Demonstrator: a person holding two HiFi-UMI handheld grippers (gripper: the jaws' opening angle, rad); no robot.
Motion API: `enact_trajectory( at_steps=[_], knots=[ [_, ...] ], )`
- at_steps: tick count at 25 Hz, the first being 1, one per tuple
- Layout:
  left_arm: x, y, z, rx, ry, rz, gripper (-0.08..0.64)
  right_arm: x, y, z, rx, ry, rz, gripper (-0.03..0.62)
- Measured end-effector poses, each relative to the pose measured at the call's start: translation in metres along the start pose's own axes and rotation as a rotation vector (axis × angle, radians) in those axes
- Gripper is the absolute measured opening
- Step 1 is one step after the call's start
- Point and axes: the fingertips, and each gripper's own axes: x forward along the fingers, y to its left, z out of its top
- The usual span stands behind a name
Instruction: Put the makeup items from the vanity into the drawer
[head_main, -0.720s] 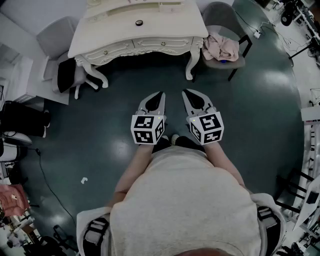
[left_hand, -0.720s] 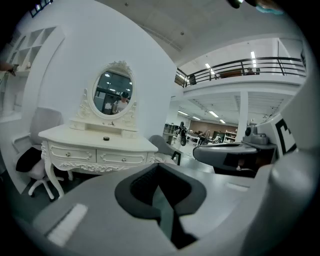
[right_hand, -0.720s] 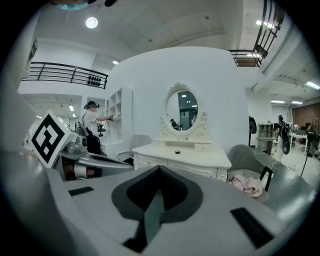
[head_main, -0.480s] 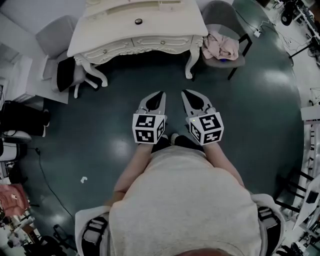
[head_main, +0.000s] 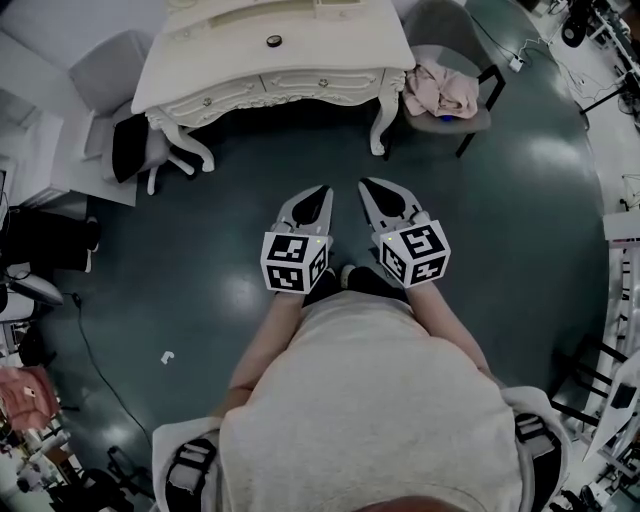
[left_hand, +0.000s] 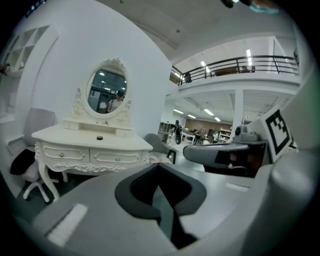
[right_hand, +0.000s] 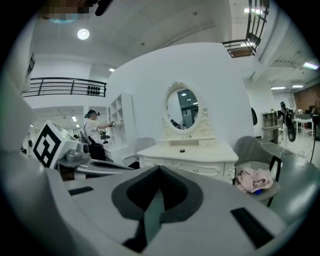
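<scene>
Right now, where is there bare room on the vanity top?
The vanity top is bare left and right of the small dark round item; the mirror shelf takes its back edge. The floor before it is bare. The right side is tighter: a chair with pink cloth.

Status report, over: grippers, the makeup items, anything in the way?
Both shut, empty: left gripper, right gripper, short of vanity. On top, small round item; drawers closed. Beside vanity, chair with pink cloth, off path.
</scene>
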Motion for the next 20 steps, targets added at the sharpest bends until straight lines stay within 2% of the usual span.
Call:
enact_trajectory(
  at_steps=[2, 7, 14, 20],
  knots=[
    [0.004, -0.006, 0.004, -0.009, -0.032, -0.031, 0.009, 0.001, -0.002, -0.001, 0.008, -0.002, 0.027, 0.008],
    [0.016, -0.011, -0.005, 0.0, -0.006, 0.013, 0.009, -0.004, -0.008, -0.012, 0.011, 0.024, 0.075, 0.008],
    [0.031, -0.012, -0.008, -0.005, 0.015, 0.052, 0.009, -0.005, -0.03, -0.022, 0.014, 0.051, 0.069, 0.008],
    [0.06, 0.006, -0.017, -0.044, 0.07, 0.023, 0.009, 0.026, -0.046, -0.029, 0.075, 0.075, 0.081, 0.008]
  ],
)
